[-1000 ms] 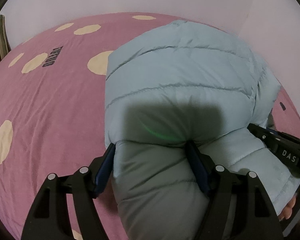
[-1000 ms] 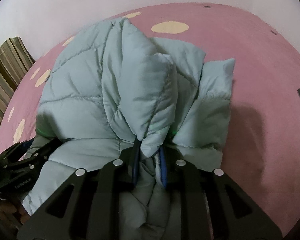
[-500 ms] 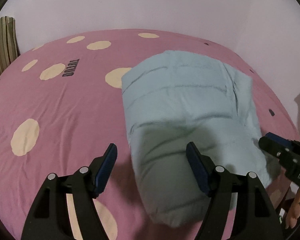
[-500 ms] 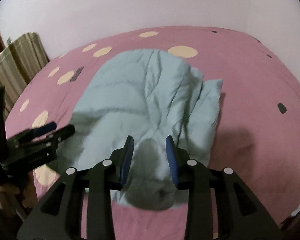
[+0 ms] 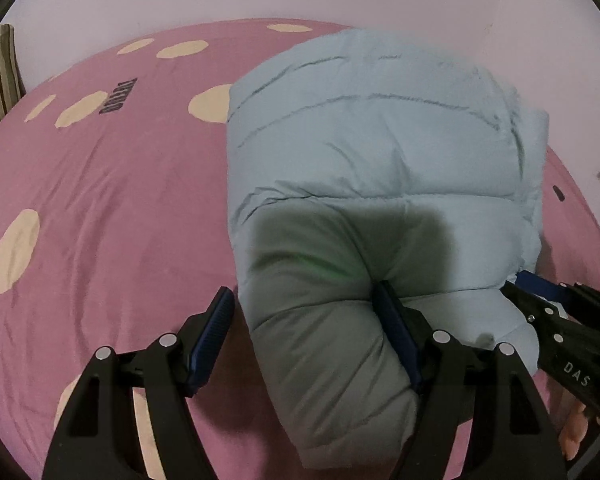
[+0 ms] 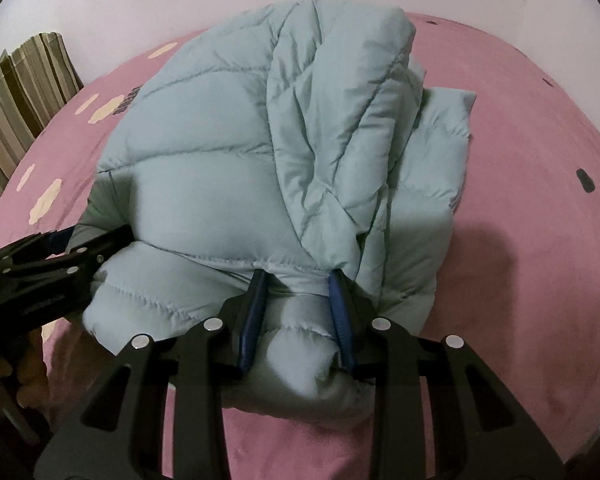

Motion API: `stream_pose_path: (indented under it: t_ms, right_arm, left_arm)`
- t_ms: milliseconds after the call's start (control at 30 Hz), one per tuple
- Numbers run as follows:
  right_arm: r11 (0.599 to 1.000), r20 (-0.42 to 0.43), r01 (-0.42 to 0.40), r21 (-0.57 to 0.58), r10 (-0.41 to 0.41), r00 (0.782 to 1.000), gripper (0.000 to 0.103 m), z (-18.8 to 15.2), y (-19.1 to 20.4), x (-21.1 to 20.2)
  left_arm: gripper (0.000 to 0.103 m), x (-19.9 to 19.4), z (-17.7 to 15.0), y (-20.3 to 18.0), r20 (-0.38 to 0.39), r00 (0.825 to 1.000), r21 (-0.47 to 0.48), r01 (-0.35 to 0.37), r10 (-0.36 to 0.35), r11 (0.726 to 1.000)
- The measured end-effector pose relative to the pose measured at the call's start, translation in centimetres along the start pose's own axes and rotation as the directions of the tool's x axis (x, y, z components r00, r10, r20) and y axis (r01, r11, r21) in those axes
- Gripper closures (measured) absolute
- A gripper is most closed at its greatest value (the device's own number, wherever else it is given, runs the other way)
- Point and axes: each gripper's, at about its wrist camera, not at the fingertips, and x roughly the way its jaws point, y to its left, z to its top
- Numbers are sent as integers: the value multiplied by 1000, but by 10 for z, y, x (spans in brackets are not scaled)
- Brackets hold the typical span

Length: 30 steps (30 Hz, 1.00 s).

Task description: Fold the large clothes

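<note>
A pale blue puffer jacket (image 5: 380, 140) lies folded into a thick bundle on the pink bed. My left gripper (image 5: 304, 292) stands wide open around the bundle's near end: its right pad (image 5: 394, 324) digs into the padding, while its left pad (image 5: 214, 324) stays just clear. In the right wrist view the jacket (image 6: 220, 160) bulges up, with a folded layer draped over its top. My right gripper (image 6: 297, 276) is shut on the near edge of the bundle, and padding swells out between its pads. Each gripper appears in the other's view, right gripper (image 5: 540, 300) and left gripper (image 6: 100, 244).
The pink sheet (image 5: 100, 200) carries cream spots and a dark printed word. Bare sheet (image 6: 520, 240) lies right of the jacket. A striped fabric (image 6: 32, 80) stands at the bed's far left, pale walls close behind. A hand (image 5: 576, 428) holds the right gripper.
A second ago both grippers were on the jacket. Half a second ago they had let go and pulled back. Now both are back at its near end, the right one closed on it.
</note>
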Motion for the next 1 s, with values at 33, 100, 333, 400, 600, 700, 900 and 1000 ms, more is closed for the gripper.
stream_pose_path:
  t_ms: [33,100,333,400,600,700,900,1000]
  right_arm:
    - [1000,2,4,-1,-4,1000,72,0,2,1]
    - [1000,6,9,2,-9,1000,72,0,5,4]
    - [1000,15,16,12,-16,1000,72,-1,7,6]
    - [1000,16,16,14,-16,1000,72,-1,5,4]
    - [999,39,1,34,-3,999,71,-2,2,-5]
    - [999,47,3,33,-5,999,71,-2,3,-15]
    - [999,132,-4,39,-1,991,71,14,1,-55]
    - [999,183,-1,39,-6,983,71,40,-1,-65]
  left_arm:
    - [31,0,0,-1,1,1000,4,-4,4,1000]
    - [31,2,0,-2,4,1000,12,-14,14,1000]
    - [31,4,0,-1,7,1000,8,-15,15,1000]
    - [31,3,-1,-2,8,1000,9,-18,17,1000]
    - [31,-9,-1,-6,21,999,30,-32,32,999]
    - [33,-21,2,-6,20,999,26,-27,26,999]
    - [33,-64,27,6,114,993,14,-9,7,1000]
    - [33,-66,56,8,146,989,18,-35,32,999]
